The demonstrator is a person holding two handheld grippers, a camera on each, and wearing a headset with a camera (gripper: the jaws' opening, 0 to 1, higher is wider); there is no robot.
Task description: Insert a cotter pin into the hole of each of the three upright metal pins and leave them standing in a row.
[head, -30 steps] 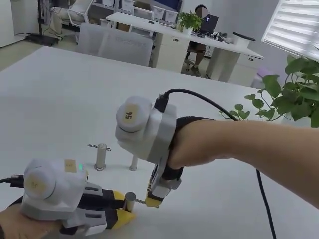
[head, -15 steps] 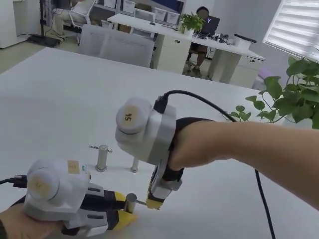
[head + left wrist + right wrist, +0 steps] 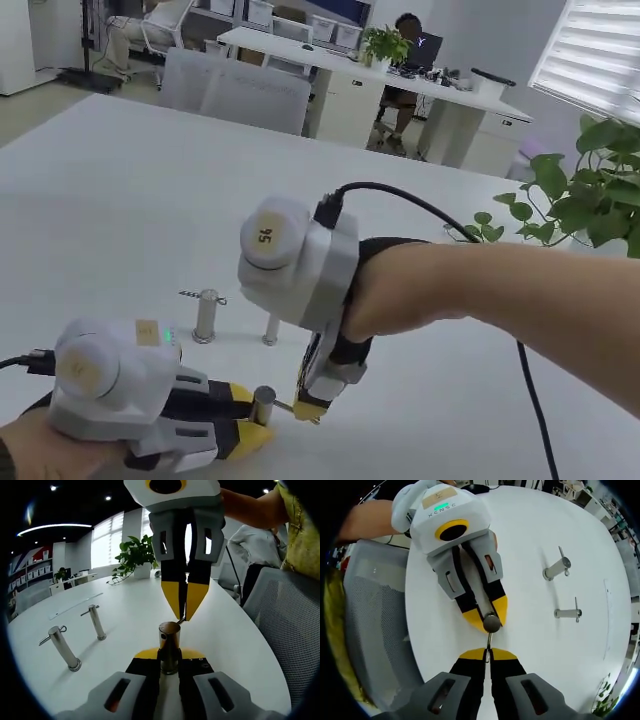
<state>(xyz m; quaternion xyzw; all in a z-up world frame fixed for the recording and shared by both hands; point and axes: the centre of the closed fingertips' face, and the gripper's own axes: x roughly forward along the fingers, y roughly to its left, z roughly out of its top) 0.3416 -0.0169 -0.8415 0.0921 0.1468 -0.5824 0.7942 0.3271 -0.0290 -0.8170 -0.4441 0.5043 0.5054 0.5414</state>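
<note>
Near the front edge of the white worktop (image 3: 110, 190), the left gripper (image 3: 256, 428) is pinching an upright metal pin (image 3: 263, 404) between its yellow-tipped jaws, gripping it low on the shaft. The right gripper (image 3: 308, 408) is pointing down toward it from the other side. Its jaws are pressed together on a thin cotter pin (image 3: 489, 639), which is lying roughly level. The far end of the cotter pin is meeting the head of the held metal pin, though I cannot tell whether it is sitting inside the cross hole.

Farther back on the worktop, two more pins are standing upright near each other, well apart from the grippers. A second metal pin (image 3: 64, 645) is carrying a fitted cotter pin (image 3: 51, 635) through its head, and a third metal pin (image 3: 96, 623) is carrying another cotter pin (image 3: 89, 611) the same way. A leafy potted plant (image 3: 590, 190) is sitting at the worktop's far right.
</note>
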